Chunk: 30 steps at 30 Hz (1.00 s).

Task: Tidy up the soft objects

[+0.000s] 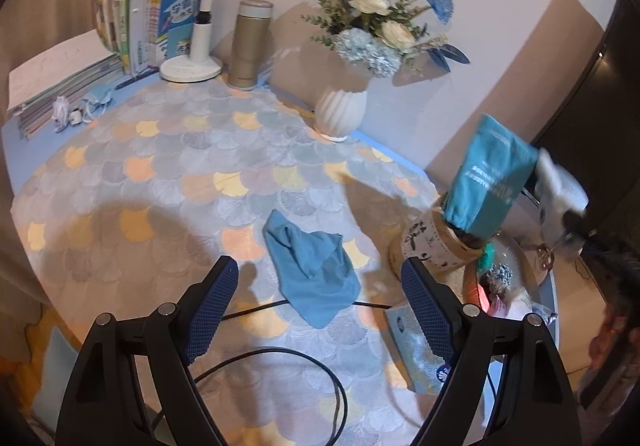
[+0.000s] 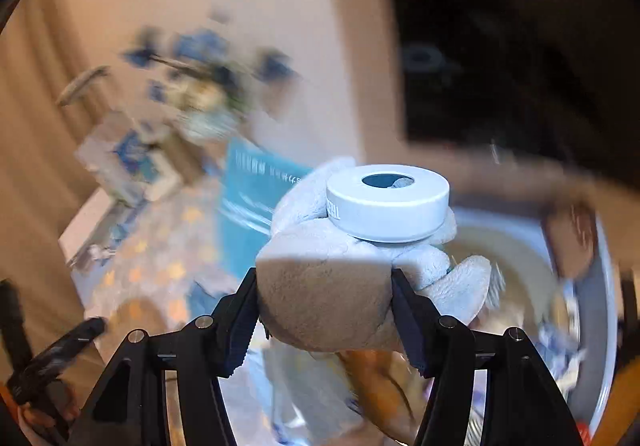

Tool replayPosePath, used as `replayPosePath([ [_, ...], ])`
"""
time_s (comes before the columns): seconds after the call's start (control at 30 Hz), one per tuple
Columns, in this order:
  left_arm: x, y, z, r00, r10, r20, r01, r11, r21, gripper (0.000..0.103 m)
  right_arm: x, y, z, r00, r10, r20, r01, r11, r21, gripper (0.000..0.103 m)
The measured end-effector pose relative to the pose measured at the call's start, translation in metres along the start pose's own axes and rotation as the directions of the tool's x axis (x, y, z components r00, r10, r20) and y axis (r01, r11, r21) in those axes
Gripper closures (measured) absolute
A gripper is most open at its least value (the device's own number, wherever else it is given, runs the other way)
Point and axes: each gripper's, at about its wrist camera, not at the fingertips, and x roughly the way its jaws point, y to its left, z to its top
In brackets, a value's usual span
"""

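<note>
My right gripper [image 2: 326,320] is clamped on a grey plush toy [image 2: 332,286] with a white ring [image 2: 388,201] on top, held up off the table; background is blurred. My left gripper [image 1: 320,310] hangs open and empty over the patterned tablecloth [image 1: 180,173], blue cloth [image 1: 312,274] crumpled just ahead of its fingers, teal bag [image 1: 488,177] beyond at right.

Blue cloth [image 1: 312,270] (crumpled) lies beyond the spread left hand-held gripper [image 1: 320,310].

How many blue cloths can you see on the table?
2: one crumpled cloth lies flat mid-table; a teal cloth is draped over the jar at the right. Others may be hidden in the clutter.
</note>
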Motion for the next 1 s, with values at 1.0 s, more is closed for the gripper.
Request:
replayPosePath([
  [1.0,0.129,0.058,0.010,0.995,-0.003,-0.103,-0.008,0.994,-0.111,0.021,0.153,0.132,-0.049,0.971,0.090,-0.221,-0.154,0.945,-0.289,0.024],
])
